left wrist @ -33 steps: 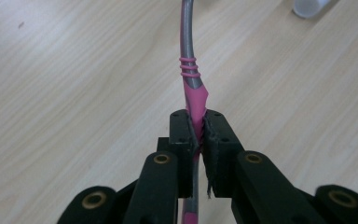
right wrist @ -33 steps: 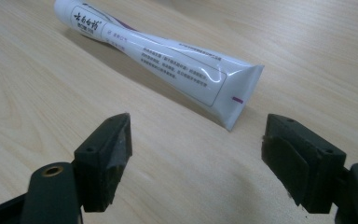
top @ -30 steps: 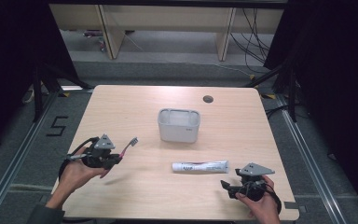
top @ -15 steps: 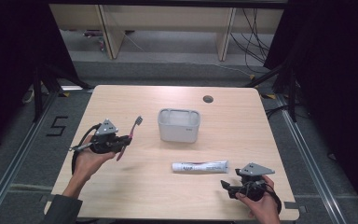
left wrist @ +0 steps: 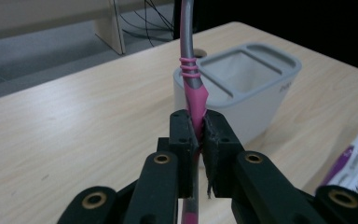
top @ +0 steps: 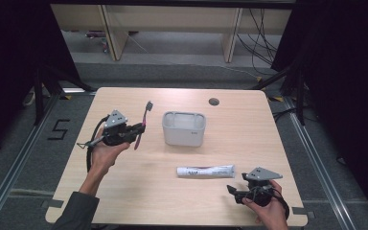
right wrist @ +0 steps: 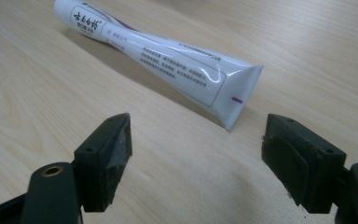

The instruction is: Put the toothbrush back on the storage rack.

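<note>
So in the high view the left gripper (top: 136, 129) sits in the left-middle of the frame, held up off the light wooden table (top: 139, 191), and its jaws are clamped tight on a pink and grey plastic toothbrush (top: 142, 122). The brush stands nearly upright, tilted a bit, with the bristle head up top and the pink handle end poking out below the jaws. In the left gripper view you can see the two black pads pinching the pink part of the handle (left wrist: 197, 105) right in the centre of the frame, the grey neck running up out of the top edge. Just behind it, to the right of centre, is the light grey rectangular plastic holder with open compartments (left wrist: 261, 70); in the high view the brush is just left of that holder (top: 184, 128), not touching. The right gripper (top: 242, 191) is down in the lower right of the high view, low over the table, jaws wide apart with nothing between them. A white toothpaste tube with purple print (right wrist: 158, 56) lies flat just above those jaws in the right gripper view, its crimped end pointing toward the gap, near but apart.
</note>
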Tool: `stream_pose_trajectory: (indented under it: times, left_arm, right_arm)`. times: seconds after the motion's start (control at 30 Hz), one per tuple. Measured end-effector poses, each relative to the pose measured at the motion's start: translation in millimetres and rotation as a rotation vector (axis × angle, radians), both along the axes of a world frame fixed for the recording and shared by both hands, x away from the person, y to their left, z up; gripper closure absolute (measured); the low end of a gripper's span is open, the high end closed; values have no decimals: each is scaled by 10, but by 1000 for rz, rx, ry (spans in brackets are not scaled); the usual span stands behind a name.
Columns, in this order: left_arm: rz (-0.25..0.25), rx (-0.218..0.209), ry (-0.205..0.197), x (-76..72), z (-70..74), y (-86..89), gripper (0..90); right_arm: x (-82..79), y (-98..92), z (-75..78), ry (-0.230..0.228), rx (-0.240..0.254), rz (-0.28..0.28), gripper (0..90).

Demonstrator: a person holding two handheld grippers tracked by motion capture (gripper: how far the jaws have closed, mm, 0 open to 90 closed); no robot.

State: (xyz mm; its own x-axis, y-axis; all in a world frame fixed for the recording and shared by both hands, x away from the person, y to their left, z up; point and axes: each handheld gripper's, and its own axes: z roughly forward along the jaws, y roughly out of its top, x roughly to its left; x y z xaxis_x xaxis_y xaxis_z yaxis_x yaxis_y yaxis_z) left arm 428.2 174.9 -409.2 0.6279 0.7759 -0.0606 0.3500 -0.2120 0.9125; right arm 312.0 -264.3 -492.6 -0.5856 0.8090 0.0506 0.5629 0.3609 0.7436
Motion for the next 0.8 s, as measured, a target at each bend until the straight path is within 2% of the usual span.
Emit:
stream_pose_trajectory:
  times: [0.13,0.2,0.23,0.3,0.33,0.37,0.47,0.5,0.8]
  left_arm:
    - [9,-19,-12,56,35,-55,823]
    - [16,-36,-23,88,71,-90,823]
    - [15,-49,-26,120,112,-124,823]
    - [20,-42,-35,135,132,-145,823]
    - [26,-48,-42,172,168,-187,823]
    - [29,-56,-45,188,187,-204,823]
    - [29,-59,-49,218,220,-242,823]
    - [30,-61,-55,240,250,-284,823]
    - [47,-90,-63,368,298,-405,823]
  right_arm:
    - [11,-19,7,-11,-11,8,252]
    - [8,-21,11,-6,-7,4,252]
    - [-2,-7,6,18,18,-6,252]
    - [12,-21,3,2,8,9,252]
    - [-1,-6,2,21,22,-2,252]
    - [23,-34,6,-30,-9,21,252]
    - [17,-36,12,-24,-12,17,252]
    - [4,-31,17,-8,-10,4,252]
    - [5,-34,18,-16,-15,10,252]
